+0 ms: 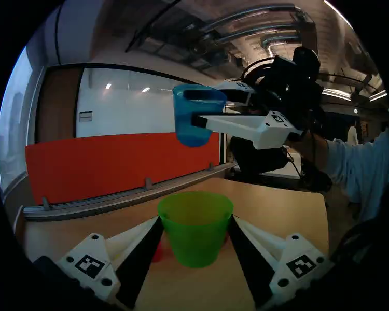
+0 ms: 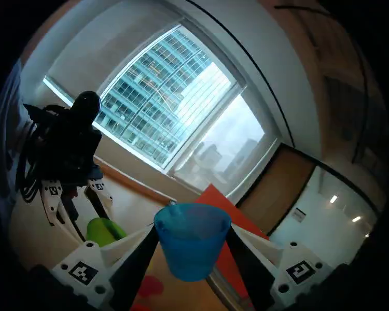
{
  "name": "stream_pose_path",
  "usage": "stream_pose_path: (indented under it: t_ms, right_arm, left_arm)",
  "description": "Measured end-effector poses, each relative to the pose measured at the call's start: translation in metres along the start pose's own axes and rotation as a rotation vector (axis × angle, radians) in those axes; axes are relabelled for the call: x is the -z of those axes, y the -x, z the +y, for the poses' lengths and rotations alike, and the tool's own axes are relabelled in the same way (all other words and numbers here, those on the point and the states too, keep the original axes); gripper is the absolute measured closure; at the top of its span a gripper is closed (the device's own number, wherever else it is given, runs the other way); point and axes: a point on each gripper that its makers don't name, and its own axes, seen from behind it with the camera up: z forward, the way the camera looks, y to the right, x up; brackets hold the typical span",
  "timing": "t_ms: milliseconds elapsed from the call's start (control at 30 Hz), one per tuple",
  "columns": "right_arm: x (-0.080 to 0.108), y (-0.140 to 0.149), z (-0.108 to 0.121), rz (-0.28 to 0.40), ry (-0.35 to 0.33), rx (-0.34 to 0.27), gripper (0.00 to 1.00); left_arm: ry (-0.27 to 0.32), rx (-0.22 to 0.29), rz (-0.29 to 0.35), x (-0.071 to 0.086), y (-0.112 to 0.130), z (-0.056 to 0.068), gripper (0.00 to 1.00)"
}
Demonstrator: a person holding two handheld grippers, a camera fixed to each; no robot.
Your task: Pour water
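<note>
Smooth plastic green cup [image 1: 196, 233], plastic blue cup [image 2: 192, 241]

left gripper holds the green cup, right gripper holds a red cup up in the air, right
Not red: the right gripper holds a blue cup, seen in the right gripper view. The left gripper does hold the green cup.
</note>
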Motion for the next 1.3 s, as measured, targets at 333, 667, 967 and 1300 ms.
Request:
stream_pose_path:
  t_ms: [333,667,967,1300]
  right_arm:
    - [-0.008,-0.014,0.004,-0.005,0.036,0.142,0.1]
    - [-0.014,-0.022,0.01,-0.019,0.059,0.277,0.1]
    - [-0.016,-0.022,0.02,-0.034,0.083,0.376,0.1]
    - [-0.017,-0.025,0.028,-0.037,0.099,0.443,0.1]
  left_arm:
    - [0.012,-0.004,0.003,-0.002,-0.001,0.003,0.15]
    - [0.024,-0.008,0.002,-0.002,-0.001,0.007,0.15]
    - [0.029,-0.016,0.0,0.0,-0.001,0.01,0.15]
    - [0.031,-0.015,0.002,0.0,-0.002,0.01,0.15]
